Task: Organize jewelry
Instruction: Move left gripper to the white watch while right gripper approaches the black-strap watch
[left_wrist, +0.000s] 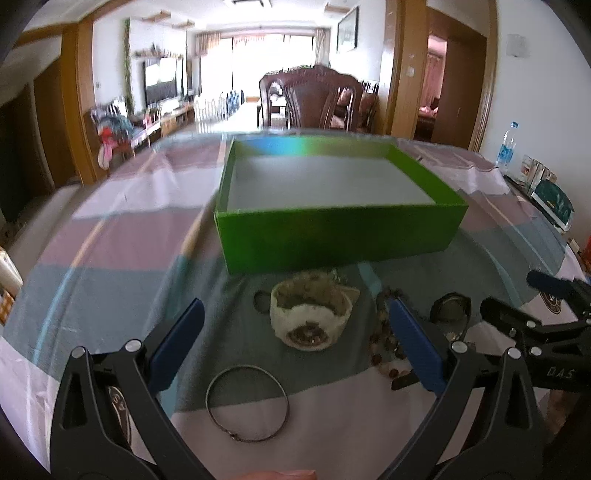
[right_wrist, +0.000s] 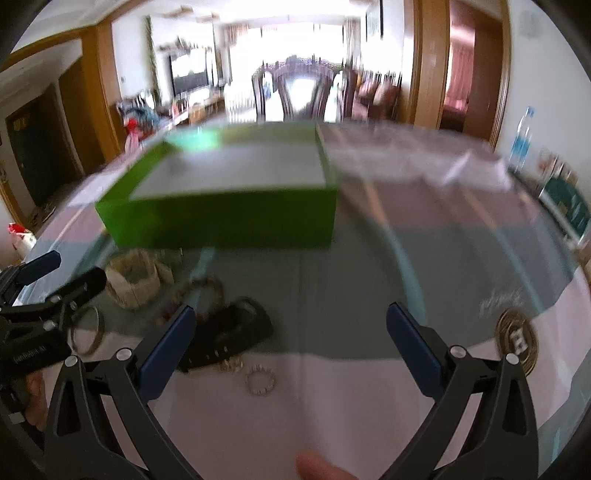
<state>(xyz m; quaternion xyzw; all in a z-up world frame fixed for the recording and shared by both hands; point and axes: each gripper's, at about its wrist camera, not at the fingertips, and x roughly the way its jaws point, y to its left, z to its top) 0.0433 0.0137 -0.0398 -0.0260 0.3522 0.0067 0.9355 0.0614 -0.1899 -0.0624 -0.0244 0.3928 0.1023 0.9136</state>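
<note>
Blue-padded fingers (left_wrist: 413, 345) of the left gripper (left_wrist: 295, 336) stand wide apart and hold nothing. Just in front of them a thin metal bangle (left_wrist: 246, 403) lies flat on the striped cloth of the bench (left_wrist: 110, 240). Between the fingertips sits a cream watch (left_wrist: 309, 318), coiled on its strap, and a beaded bracelet (left_wrist: 384, 332) lies against the right-hand finger. A dark watch (left_wrist: 451, 308) rests further right. Behind them all stands an open green box (left_wrist: 340, 236).

The right gripper (right_wrist: 290, 332) is spread wide too, empty, above bare cloth; the dark watch (right_wrist: 236, 328) and a small ring bracelet (right_wrist: 260, 379) lie by its left finger, and a brass coin (right_wrist: 517, 341) lies outside its right finger.
</note>
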